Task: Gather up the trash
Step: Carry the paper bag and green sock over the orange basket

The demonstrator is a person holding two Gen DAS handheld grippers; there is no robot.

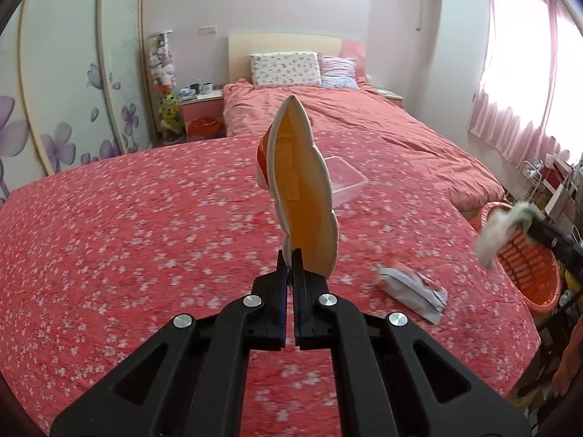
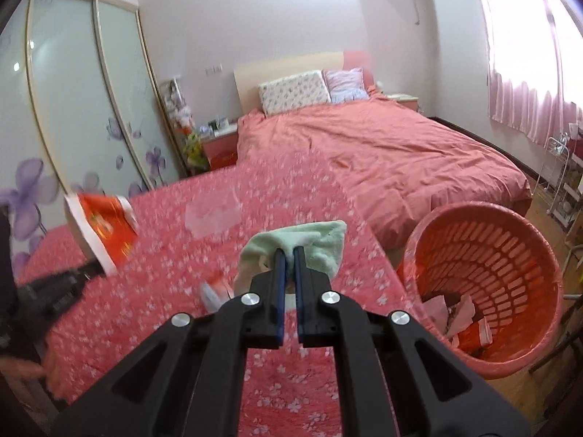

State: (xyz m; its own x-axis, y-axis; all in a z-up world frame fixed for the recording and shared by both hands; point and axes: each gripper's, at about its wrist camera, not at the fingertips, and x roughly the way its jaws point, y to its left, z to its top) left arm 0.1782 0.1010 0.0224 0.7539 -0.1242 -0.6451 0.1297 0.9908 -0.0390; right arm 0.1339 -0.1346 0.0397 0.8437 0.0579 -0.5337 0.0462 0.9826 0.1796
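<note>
Meanwhile, the left claw [image 1: 291, 255] grips a flattened paper cup [image 1: 298, 182] and the right claw [image 2: 288, 255] a green cloth [image 2: 317, 240], bound for the basket [image 2: 510, 255].

Left tool [image 1: 290, 260] clamped shut; right tool [image 2: 288, 256] clamped shut.

Each camera sits just behind its own gripper and looks forward and downward along the fingers, close above the flowered tablecloth [image 1: 109, 236]. Both views face the bed [image 2: 400, 153] and share the orange basket [image 2: 510, 255], which is perhaps slightly blurred.
</note>
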